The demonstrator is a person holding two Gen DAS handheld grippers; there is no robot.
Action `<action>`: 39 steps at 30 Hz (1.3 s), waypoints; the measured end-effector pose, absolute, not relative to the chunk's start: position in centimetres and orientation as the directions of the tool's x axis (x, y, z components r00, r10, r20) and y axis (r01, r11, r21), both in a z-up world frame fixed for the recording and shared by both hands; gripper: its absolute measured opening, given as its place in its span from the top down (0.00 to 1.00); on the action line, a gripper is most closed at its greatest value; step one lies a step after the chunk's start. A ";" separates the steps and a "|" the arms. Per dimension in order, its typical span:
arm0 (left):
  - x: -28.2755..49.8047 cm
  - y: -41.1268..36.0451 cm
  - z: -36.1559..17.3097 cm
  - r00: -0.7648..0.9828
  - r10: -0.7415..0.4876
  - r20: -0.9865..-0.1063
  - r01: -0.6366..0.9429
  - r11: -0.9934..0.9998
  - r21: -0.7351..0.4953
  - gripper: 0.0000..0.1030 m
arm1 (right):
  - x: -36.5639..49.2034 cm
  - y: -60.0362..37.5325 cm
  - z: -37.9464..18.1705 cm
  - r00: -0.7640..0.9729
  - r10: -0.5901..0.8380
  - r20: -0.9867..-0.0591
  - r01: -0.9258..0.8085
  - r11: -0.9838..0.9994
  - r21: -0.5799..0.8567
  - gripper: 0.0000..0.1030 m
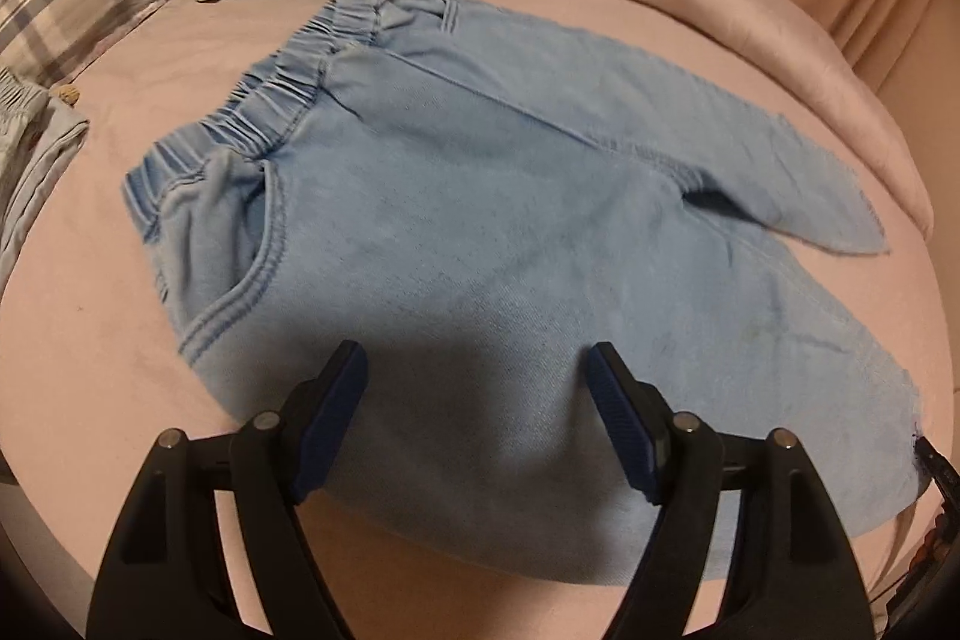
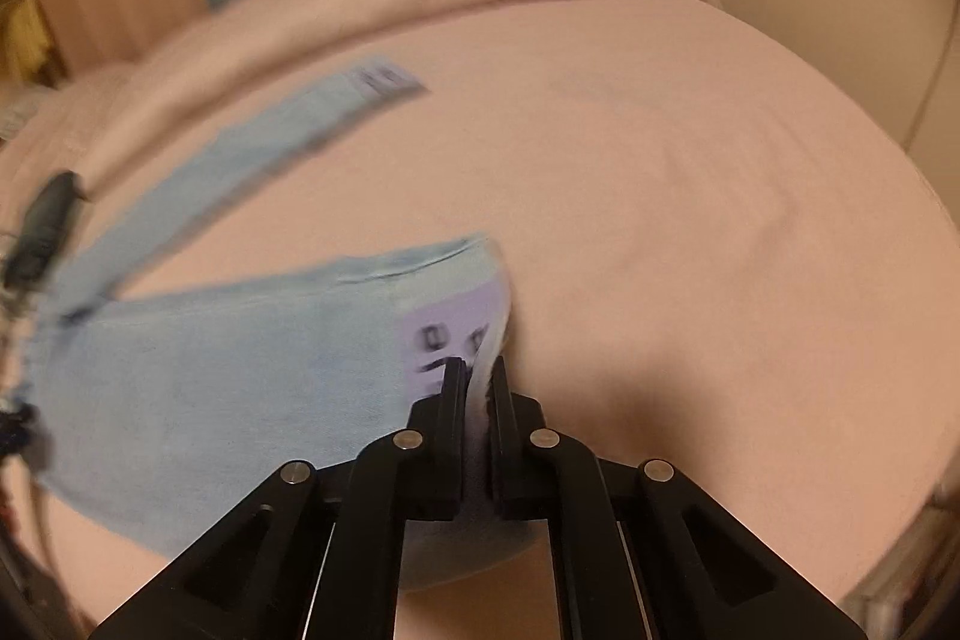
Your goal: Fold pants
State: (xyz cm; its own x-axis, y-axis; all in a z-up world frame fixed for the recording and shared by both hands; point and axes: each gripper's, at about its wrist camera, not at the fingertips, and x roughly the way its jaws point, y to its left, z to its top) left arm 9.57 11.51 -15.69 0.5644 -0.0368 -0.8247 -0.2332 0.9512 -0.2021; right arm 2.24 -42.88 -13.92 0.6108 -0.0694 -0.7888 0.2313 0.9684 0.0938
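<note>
Centrally, light-blue pants (image 1: 480,196) are spread flat on the pink bed (image 1: 120,340). Left gripper (image 1: 477,370) is held wide open above them; right gripper (image 2: 477,370) is clamped on a leg hem (image 2: 456,328).

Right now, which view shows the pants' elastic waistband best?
The left wrist view: the waistband lies sharp and unobstructed on the light blue pants. The right wrist view shows only blurred legs and a hem, no waistband.

Light-blue elastic-waist pants (image 1: 480,220) are lying spread flat, legs parted; one hem, bearing a lilac patch, is lifting.
</note>
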 end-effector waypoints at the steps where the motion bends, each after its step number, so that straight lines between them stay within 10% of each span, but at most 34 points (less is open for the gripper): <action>1: 9.6 11.4 -15.8 0.561 -0.035 -0.827 -0.232 0.952 -0.198 0.26 | 2.8 -43.0 -15.0 0.579 -0.073 -0.812 0.238 0.968 0.083 0.93; 6: 8.9 11.6 -14.6 0.582 -0.062 -0.811 -0.207 0.953 -0.221 0.22 | 1.8 -42.0 -12.2 0.627 -0.180 -0.758 0.293 0.956 0.016 0.60; 13: 10.1 10.0 -17.0 0.553 -0.010 -0.833 -0.151 0.982 -0.112 0.09 | 2.9 -31.7 -13.3 0.618 0.137 -0.774 -0.148 0.987 0.057 0.60; 18: 10.0 8.1 -17.1 0.540 0.006 -0.842 -0.053 0.998 -0.026 0.02 | 4.2 -28.3 -15.6 0.563 -0.029 -0.826 -0.182 0.971 -0.158 0.46; 24: 12.1 10.5 -13.3 0.586 -0.068 -0.807 -0.004 0.996 -0.087 0.03 | 7.5 -26.7 -10.8 0.581 0.172 -0.796 -0.306 0.952 -0.017 0.25; 39: 30.0 18.9 -12.3 0.546 0.004 -0.838 0.111 0.991 0.077 0.01 | 25.5 -10.2 -10.2 0.469 0.402 -0.787 -0.657 0.754 -0.006 0.24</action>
